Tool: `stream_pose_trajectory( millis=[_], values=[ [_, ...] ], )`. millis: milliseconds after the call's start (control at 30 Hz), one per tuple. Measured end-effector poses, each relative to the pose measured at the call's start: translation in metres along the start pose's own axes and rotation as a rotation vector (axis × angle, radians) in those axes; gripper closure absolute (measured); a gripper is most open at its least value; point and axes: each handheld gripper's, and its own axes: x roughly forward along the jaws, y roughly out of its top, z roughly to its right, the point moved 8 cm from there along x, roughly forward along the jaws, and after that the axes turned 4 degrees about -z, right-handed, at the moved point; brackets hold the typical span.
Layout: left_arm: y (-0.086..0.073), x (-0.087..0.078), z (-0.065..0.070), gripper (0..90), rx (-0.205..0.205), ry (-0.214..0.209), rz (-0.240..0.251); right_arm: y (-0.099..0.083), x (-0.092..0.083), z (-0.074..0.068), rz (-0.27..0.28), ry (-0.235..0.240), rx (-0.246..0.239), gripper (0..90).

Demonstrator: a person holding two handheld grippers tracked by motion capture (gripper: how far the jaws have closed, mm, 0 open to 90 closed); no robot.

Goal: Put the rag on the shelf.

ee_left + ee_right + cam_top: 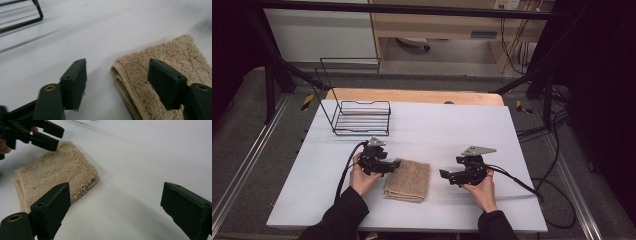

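A folded tan towel (408,180) lies flat on the white table top (452,125), near the front between my two hands. My left gripper (396,164) sits at the towel's left far corner, jaws open. In the left gripper view my left gripper (117,66) straddles the towel's folded edge (162,52), with one jaw over bare table and the other above the pile, and nothing gripped. My right gripper (443,175) is apart from the towel on its right side. In the right gripper view my right gripper (116,192) stands wide open over bare table, with the towel (55,170) and the left gripper (51,137) beyond.
A black wire basket (362,118) with a tall wire back stands at the table's far left; its corner (37,12) shows in the left gripper view. Cables trail from both grippers toward the front. A wooden edge borders the table's far side.
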Motion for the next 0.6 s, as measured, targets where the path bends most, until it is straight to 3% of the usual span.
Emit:
stream_pose_trajectory(
  millis=[267,600],
  values=[
    [-0.001,0.014,0.002,55.4,-0.029,-0.05,-0.04,-0.004,0.0,-0.001,-0.006,0.013,0.005,9.7],
    [-0.003,0.014,0.007,67.2,-0.048,-0.074,-0.07,-0.005,0.002,-0.002,-0.016,0.02,0.009,9.8]
  ],
)
